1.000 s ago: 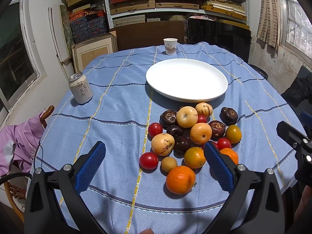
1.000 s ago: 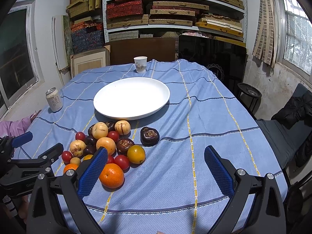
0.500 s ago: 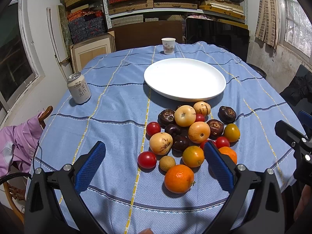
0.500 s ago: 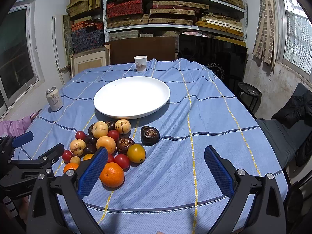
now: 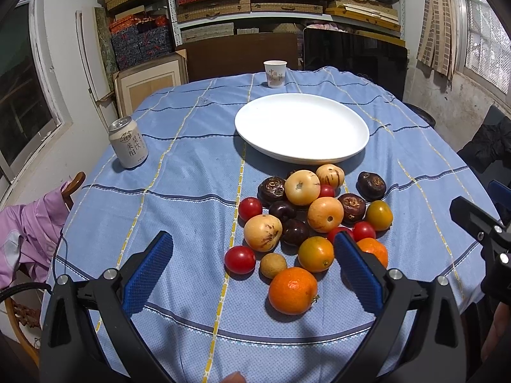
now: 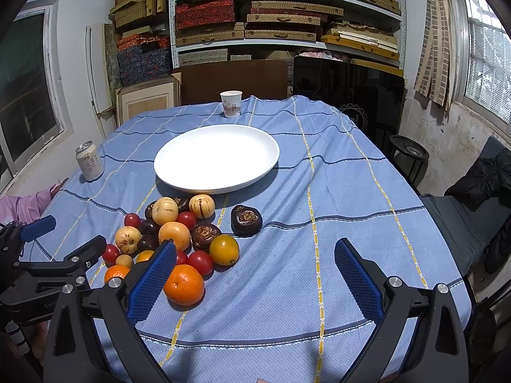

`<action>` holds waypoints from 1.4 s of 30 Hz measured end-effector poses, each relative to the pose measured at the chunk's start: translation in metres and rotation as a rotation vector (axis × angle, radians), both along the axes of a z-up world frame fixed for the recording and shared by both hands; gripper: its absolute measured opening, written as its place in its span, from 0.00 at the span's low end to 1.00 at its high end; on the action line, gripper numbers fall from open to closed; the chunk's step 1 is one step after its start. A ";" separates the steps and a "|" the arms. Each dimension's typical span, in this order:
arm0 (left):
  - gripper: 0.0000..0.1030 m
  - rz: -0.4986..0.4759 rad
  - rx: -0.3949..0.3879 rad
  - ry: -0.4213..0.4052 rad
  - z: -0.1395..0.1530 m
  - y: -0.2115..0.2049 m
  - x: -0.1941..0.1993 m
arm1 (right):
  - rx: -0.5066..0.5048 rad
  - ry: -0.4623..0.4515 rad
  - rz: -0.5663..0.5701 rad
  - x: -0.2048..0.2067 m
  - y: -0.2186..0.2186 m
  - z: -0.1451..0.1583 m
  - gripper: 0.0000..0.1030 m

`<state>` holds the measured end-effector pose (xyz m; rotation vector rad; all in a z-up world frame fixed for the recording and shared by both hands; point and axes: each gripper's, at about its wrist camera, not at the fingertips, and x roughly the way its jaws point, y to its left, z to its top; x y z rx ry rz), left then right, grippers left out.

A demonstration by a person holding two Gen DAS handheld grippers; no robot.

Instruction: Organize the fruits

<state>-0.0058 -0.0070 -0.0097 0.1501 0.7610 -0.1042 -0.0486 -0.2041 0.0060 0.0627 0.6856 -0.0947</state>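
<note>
A heap of fruit [image 5: 316,217] lies on the blue cloth just in front of an empty white plate [image 5: 301,126]: oranges, red tomatoes, pale apples and dark brown fruits. The nearest orange [image 5: 292,290] sits between the fingers of my left gripper [image 5: 252,271], which hangs open above the table's near edge with nothing held. In the right wrist view the same heap [image 6: 179,233] is at the lower left and the plate [image 6: 217,158] beyond it. My right gripper [image 6: 255,281] is open over bare cloth to the right of the heap, its left finger [image 6: 153,281] overlapping an orange [image 6: 184,284].
A drink can [image 5: 128,143] stands at the table's left side and a paper cup [image 5: 274,73] at the far edge. Shelves of boxes fill the back wall. A chair with pink cloth [image 5: 28,233] is at the left, a dark seat [image 6: 472,223] at the right.
The left wrist view has shifted slightly, so the fruit and plate sit a little further left and lower than before. The right gripper has hardly moved. Both stay open.
</note>
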 end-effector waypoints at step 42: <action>0.40 -0.207 -0.091 0.064 -0.054 0.020 -0.004 | -0.041 0.146 0.240 0.020 0.033 -0.066 0.96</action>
